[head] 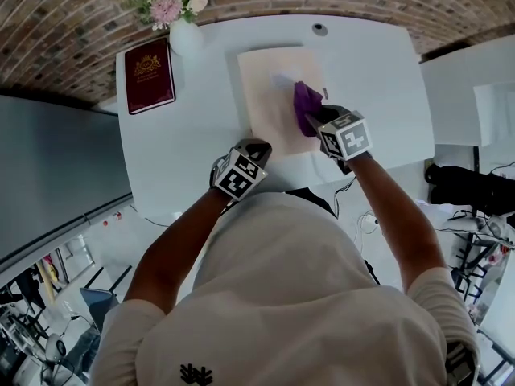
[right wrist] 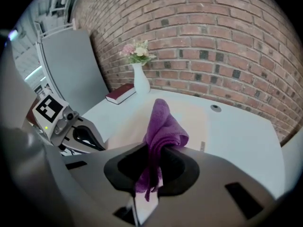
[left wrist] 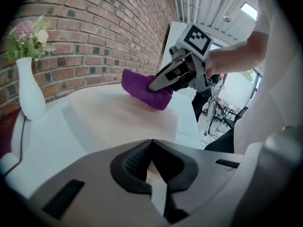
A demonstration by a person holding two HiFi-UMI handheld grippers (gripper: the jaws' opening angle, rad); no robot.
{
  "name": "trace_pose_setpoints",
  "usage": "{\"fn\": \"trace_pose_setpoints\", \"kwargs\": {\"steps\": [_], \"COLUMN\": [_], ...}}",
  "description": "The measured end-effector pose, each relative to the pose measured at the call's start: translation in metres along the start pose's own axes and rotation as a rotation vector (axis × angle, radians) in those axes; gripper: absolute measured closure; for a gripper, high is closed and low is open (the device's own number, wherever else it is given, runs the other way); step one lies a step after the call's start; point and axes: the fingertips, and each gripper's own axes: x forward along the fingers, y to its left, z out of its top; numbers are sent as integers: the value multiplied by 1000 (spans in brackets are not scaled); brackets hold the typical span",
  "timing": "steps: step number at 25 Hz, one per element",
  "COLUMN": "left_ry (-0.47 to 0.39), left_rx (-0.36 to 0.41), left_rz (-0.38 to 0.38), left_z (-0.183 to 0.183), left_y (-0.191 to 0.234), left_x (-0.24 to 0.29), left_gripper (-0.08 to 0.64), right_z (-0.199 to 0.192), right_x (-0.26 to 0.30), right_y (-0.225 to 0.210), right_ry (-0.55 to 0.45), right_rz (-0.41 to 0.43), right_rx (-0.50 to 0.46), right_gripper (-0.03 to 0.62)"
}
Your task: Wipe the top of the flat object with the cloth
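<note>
Right gripper pinches one cloth atop one flat object

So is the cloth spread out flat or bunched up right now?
Bunched up. The purple cloth is gathered into a wad clamped in the right gripper, folds standing up, its lower edge on the flat board.

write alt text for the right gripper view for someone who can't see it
The right claw grips a bunched purple cloth over a flat beige board on a white table. Behind are a vase of flowers and a red book, by a brick wall.
</note>
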Motion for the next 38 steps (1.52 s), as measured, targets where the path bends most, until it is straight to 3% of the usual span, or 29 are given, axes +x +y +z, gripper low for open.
{"fn": "trace_pose_setpoints", "kwargs": {"steps": [7,13,23,38], "left_ry": [-13,-15,-25,-22], "left_rx": [21,66,65,51], "left_rz": [15,23,27,12], "left_z": [-1,0,-2,-3], "left_y": [-1,-2,0,-2], "left_x": [-1,-3,-4,-3], "left_gripper": [535,536,535,535], "right_z": [4,5,-17,-64], "right_x": [30,38,35,-4], "right_y": [91,116,78,-35], "right_ry": [9,47,67,109], "right_rz": [171,181,105,-119], "right_rx": [-111,-204,-106,9], "right_gripper": [508,508,508,507]}}
